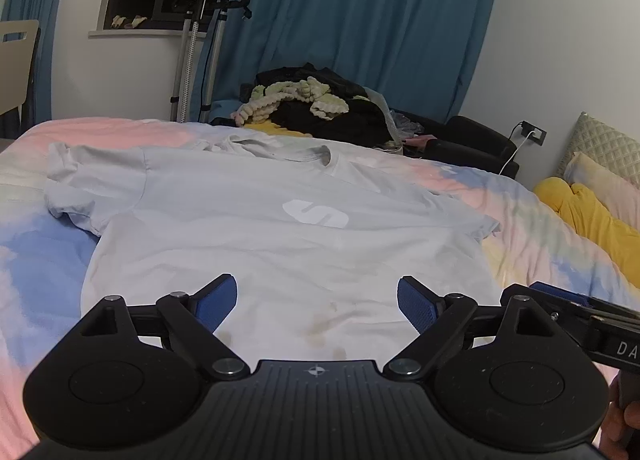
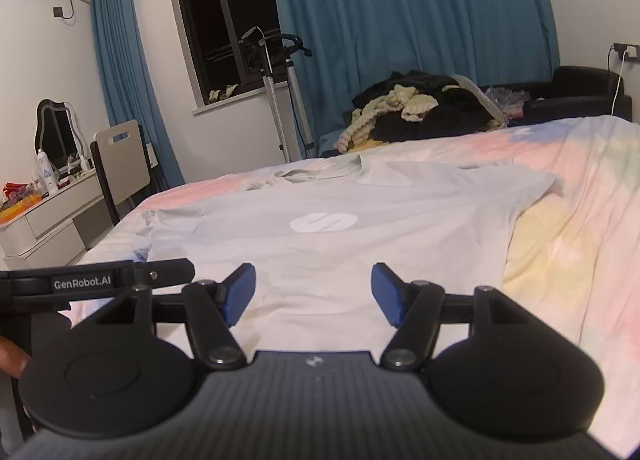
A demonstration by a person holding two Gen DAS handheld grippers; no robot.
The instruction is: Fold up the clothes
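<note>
A pale grey T-shirt [image 1: 280, 227] with a white logo on the chest lies spread flat, front up, on the pastel bedspread [image 1: 36, 256], collar toward the far side. Its hem nearest me shows brownish stains. My left gripper [image 1: 316, 302] hovers over the hem with its blue pads wide apart and nothing between them. The right gripper's body [image 1: 592, 312] pokes in at that view's right edge. In the right wrist view the same T-shirt [image 2: 332, 244] stretches ahead, and my right gripper [image 2: 314, 296] stands open above the hem, empty.
A heap of dark and cream clothes [image 1: 312, 103] sits on a black sofa beyond the bed. A garment steamer stand [image 2: 276, 99] is by the window. A yellow blanket [image 1: 592, 219] and pillows lie at the right. A desk [image 2: 52, 215] with a chair stands left of the bed.
</note>
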